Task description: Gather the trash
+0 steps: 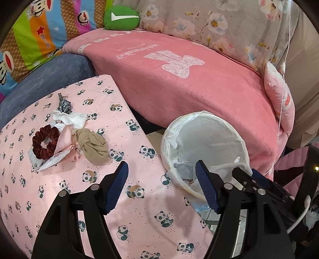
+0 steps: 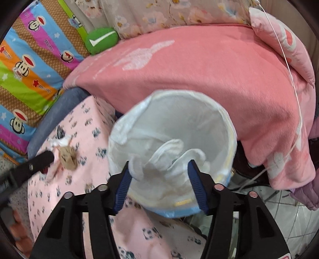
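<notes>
A bin lined with a white bag stands beside the panda-print pink surface; it also shows in the right wrist view. My right gripper is open over the bin, and a crumpled white tissue lies between its fingers above or in the bag. My left gripper is open and empty above the surface's edge next to the bin. A pile lies on the surface: dark red scrunchie, beige knotted cloth, white tissue, white wrapper.
A pink blanket covers the sofa behind the bin. A green cushion, a striped cartoon quilt and a floral cover lie at the back. A thin white cable hangs at the right. Tiled floor shows lower right.
</notes>
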{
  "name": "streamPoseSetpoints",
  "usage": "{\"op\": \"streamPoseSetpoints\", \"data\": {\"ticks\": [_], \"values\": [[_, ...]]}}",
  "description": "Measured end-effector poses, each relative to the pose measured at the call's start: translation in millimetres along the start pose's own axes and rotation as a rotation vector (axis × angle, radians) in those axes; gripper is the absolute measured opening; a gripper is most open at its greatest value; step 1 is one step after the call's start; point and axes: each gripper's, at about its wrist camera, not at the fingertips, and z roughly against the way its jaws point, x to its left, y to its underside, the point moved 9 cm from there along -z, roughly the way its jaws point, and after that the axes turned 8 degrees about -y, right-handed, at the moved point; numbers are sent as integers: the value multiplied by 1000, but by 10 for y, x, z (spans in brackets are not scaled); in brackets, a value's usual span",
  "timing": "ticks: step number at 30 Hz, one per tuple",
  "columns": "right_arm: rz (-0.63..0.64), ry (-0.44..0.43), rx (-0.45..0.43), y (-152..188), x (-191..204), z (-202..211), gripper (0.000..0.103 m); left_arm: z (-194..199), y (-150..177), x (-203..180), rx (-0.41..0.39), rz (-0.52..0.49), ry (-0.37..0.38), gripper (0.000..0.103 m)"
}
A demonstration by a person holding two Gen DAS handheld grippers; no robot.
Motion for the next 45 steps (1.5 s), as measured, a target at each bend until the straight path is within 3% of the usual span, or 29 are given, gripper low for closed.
{"op": "streamPoseSetpoints", "data": {"ticks": [2, 6, 19, 31, 45], "values": [[35, 102, 86, 34, -82, -250, 68, 10, -10, 66, 0, 14, -3, 67], [22, 94, 136, 176, -71, -371, 68, 22, -22, 179, -6, 30, -10, 67], [56, 34, 45, 37, 280, -131, 68, -13, 33, 465, 5, 79, -22, 67], [182, -89, 10, -74, 1196, -163, 68, -84, 73, 1416, 9, 185, -144, 72], [276, -204, 91, 80, 2142, -768, 68, -386, -31, 2273, 27, 201, -251, 72]]}}
